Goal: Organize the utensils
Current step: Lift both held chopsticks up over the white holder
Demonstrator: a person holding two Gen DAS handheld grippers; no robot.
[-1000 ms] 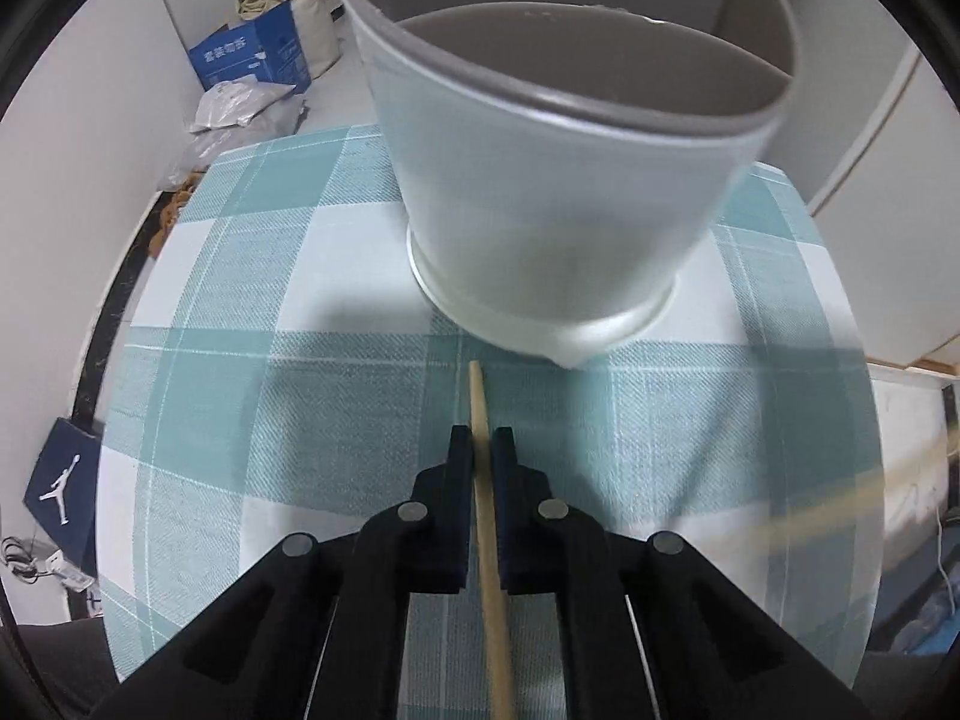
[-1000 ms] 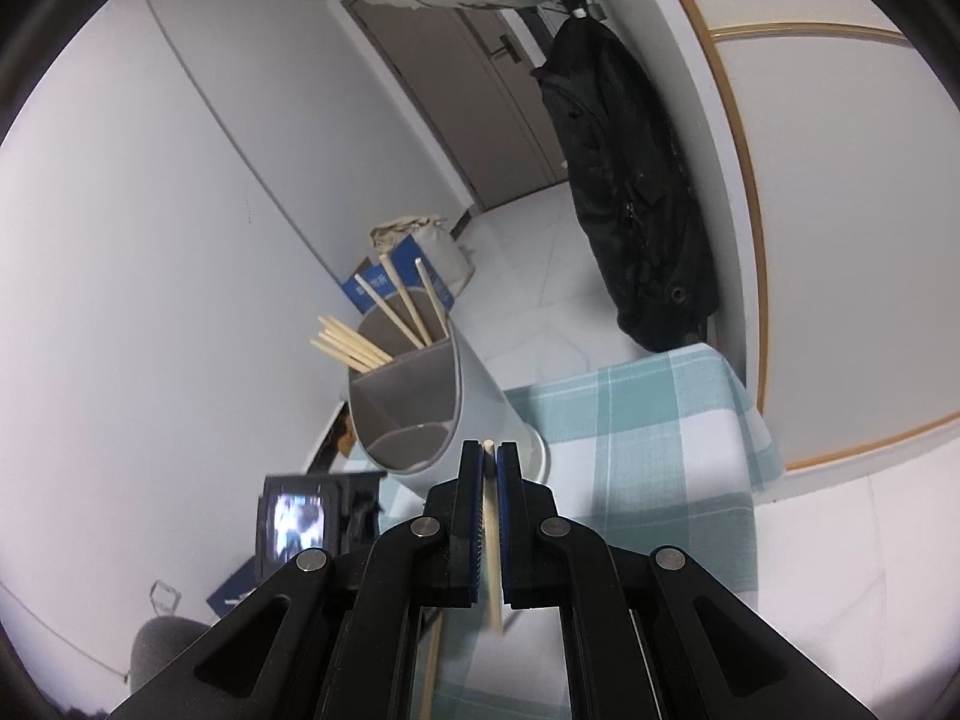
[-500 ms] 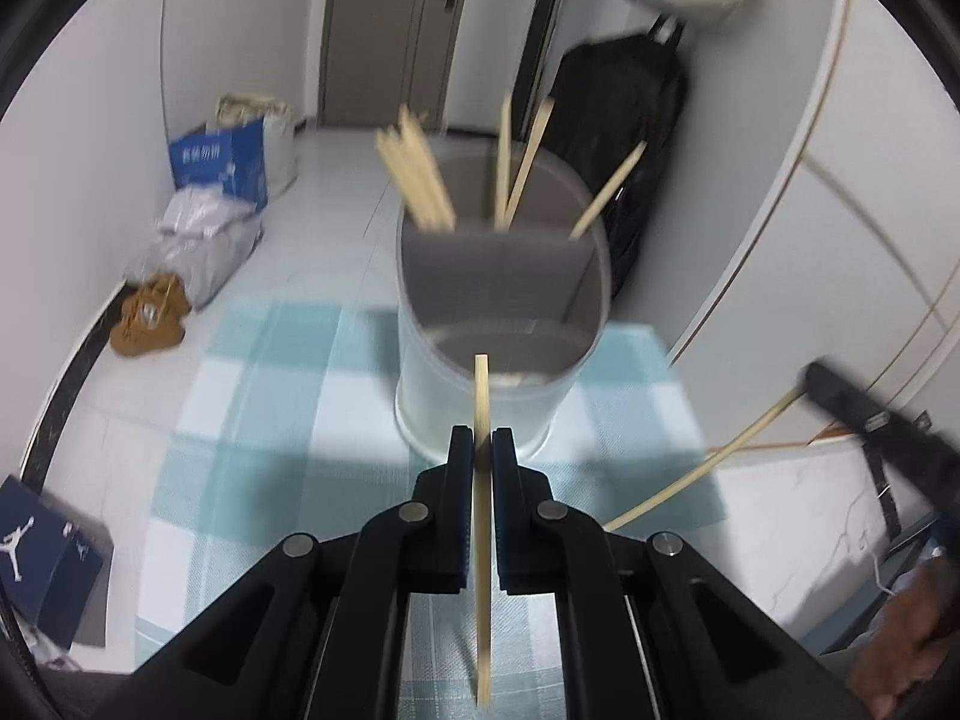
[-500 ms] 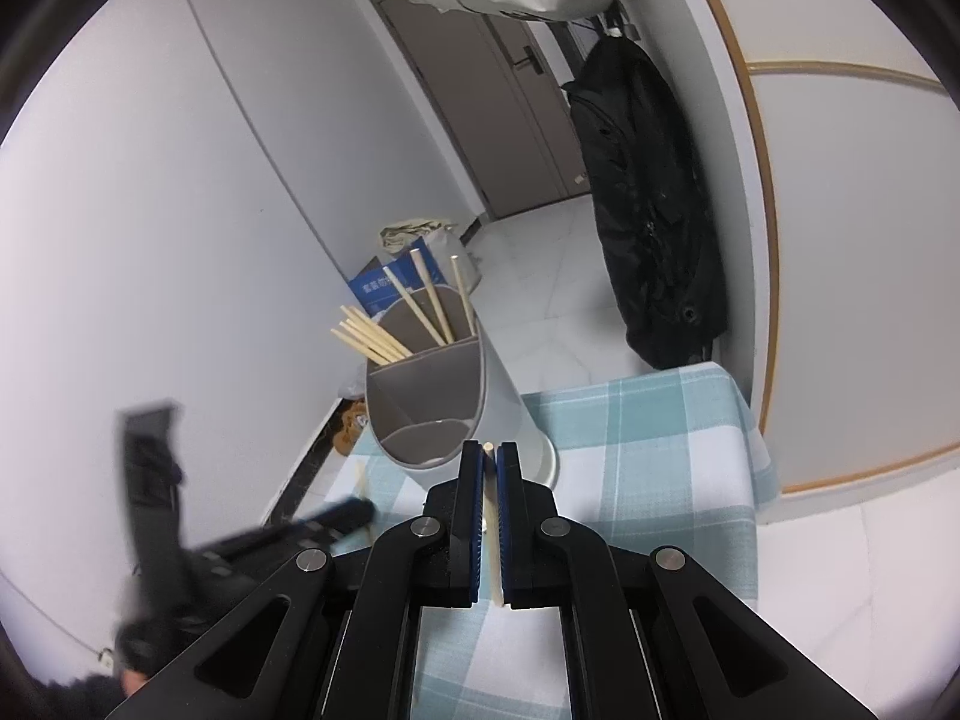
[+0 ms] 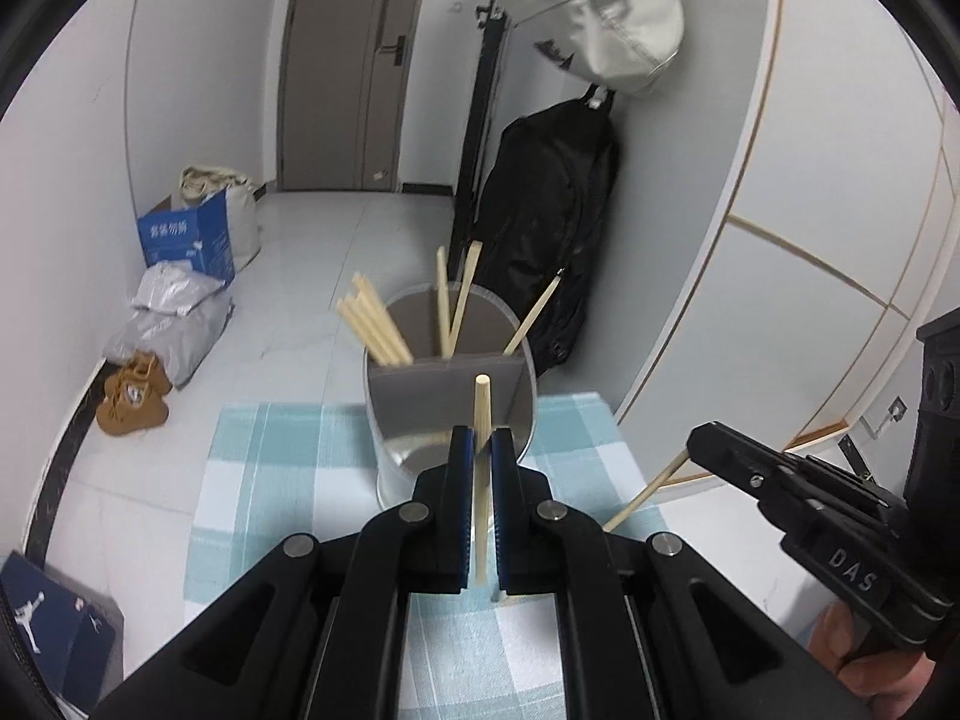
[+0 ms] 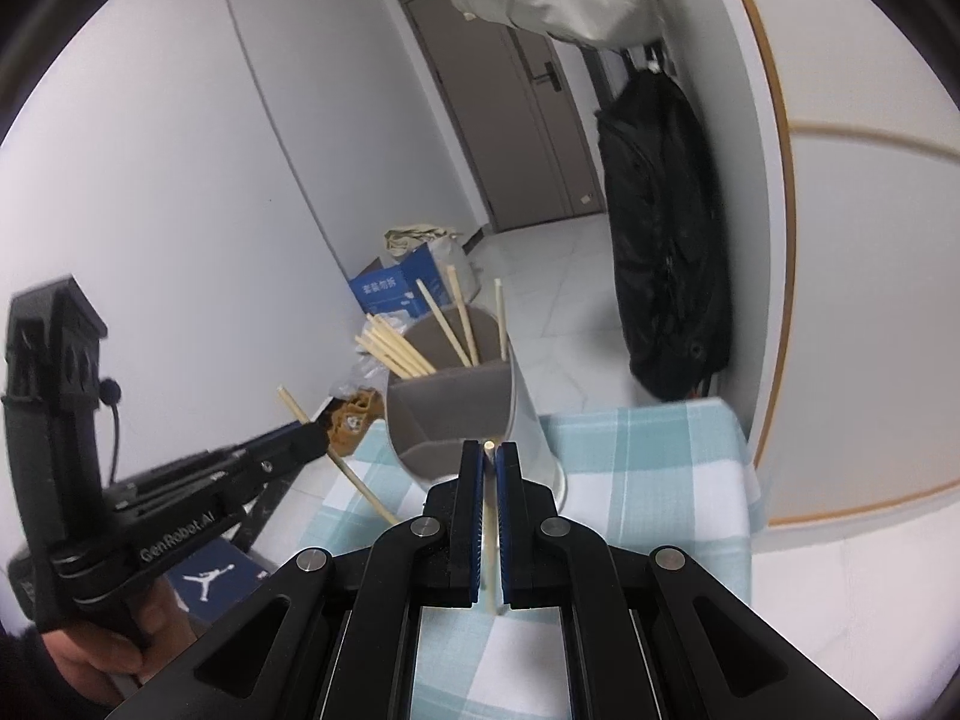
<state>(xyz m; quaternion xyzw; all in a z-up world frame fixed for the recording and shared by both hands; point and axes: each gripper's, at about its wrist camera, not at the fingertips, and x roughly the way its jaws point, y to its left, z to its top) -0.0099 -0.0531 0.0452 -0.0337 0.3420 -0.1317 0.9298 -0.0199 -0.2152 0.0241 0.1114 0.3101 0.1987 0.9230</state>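
A grey utensil holder (image 5: 449, 414) stands on a table under a teal and white checked cloth (image 5: 270, 480), near the cloth's far edge, and everything else can be placed from it. The holder is split by inner walls; its far compartments hold several wooden chopsticks (image 5: 375, 330) that lean out over the rim, a bunch to the far left and single ones toward the back and right, while the near compartment looks empty as far as can be seen. The left gripper (image 5: 478, 441) hangs just in front of the holder, above the cloth, its jaws closed tight on one chopstick (image 5: 482, 420) whose tip rises in front of the holder's near wall. The right gripper (image 6: 491, 455) is also just in front of the holder, a little to its right, pinched shut on another chopstick (image 6: 492, 516) that runs down between its pads. In the left wrist view this second stick slants down toward the cloth to the right of the holder. Beyond the holder a black coat (image 5: 540, 228) hangs by the wall, and to its far left on the floor sit a blue box (image 5: 186, 240) and brown shoes (image 5: 132, 402)
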